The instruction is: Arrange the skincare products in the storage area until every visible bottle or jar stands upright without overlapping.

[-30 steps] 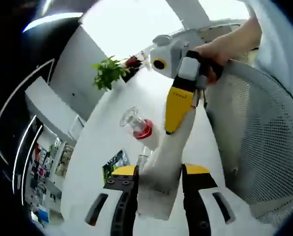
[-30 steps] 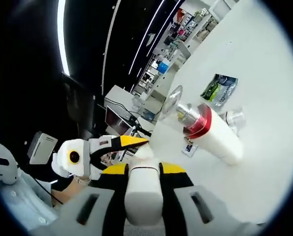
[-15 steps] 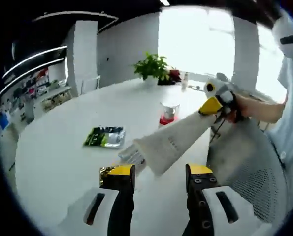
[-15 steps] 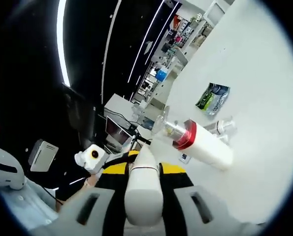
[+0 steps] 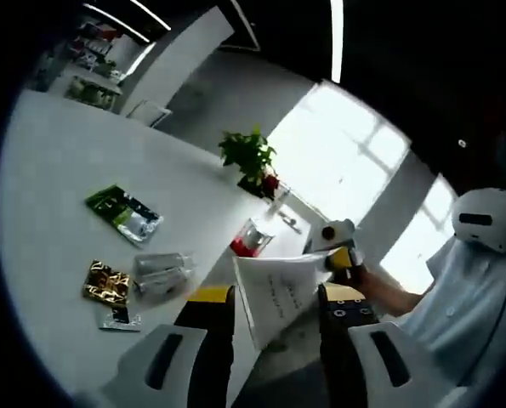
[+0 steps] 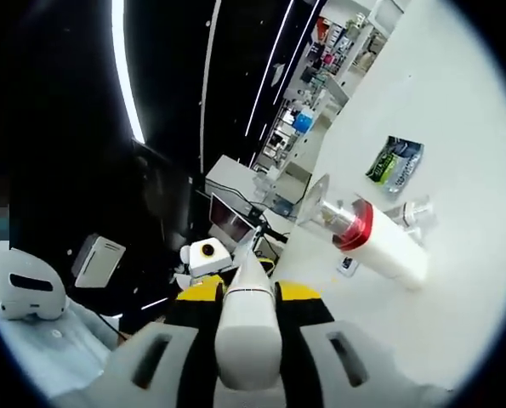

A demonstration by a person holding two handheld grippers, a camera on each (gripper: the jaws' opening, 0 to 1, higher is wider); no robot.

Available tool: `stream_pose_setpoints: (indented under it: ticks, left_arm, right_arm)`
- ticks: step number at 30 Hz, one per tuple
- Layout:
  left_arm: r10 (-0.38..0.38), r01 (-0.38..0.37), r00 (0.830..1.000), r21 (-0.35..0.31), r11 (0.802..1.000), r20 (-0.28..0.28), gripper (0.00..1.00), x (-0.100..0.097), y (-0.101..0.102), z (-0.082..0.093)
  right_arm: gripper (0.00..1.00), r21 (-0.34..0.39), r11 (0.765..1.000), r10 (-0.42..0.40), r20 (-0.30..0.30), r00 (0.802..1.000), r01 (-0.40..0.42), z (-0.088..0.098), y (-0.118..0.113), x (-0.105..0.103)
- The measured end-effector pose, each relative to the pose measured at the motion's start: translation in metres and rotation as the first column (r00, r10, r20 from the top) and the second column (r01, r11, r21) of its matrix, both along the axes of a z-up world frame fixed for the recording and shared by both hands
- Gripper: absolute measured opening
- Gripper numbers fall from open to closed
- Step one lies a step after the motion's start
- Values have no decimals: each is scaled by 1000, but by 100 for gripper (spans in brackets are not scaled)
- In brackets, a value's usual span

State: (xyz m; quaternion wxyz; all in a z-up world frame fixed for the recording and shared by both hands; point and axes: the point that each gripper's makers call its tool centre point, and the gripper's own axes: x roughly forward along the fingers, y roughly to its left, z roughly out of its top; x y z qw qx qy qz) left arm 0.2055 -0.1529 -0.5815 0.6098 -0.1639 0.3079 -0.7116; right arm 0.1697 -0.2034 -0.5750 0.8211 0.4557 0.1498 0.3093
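Bench: a wide white bench (image 5: 57, 161) with a smooth, plain top; it also shows in the right gripper view (image 6: 457, 110).
Ceiling: dark, crossed by long white light strips (image 5: 335, 34), seen as thin bright lines (image 6: 127, 76) in the right gripper view too.
Windows: large bright windows (image 5: 346, 161) behind the bench, strongly overexposed.
Wall: pale grey wall (image 5: 227, 93) beside the windows.
Plant: a green potted plant (image 5: 249, 155) at the bench's far edge.
Shelves: lit display shelves (image 6: 321, 76) with small colourful goods, too small to tell apart.
Monitor: a dark screen (image 6: 231, 223) on a white counter.
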Motion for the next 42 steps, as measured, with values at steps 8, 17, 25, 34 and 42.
stream_pose_setpoints:
  ticks: [8,17,25,34,42]
  left_arm:
    - [-76,75,995,-22,997,-65,29,-16,-9,6]
    - [-132,124,983,-69,990,-125,22,-27,-15,17]
    - [-194,184,956,-64,981,-222,13,-42,-18,27]
    - [-173,171,968,-24,985,-184,8,-49,-18,37]
    - [-156,163,977,32,986,-145,8,-39,-12,35]
  right_arm:
    - [23,20,999,41,42,998,-42,9,12,-1]
    - [23,63,996,62,57,996,-65,11,17,-1]
    - [23,77,992,85,126,988,-95,22,19,-5]
    - [25,53,992,106,191,976,-118,28,18,-10]
    - [33,-57,996,77,164,983,-69,15,16,-3]
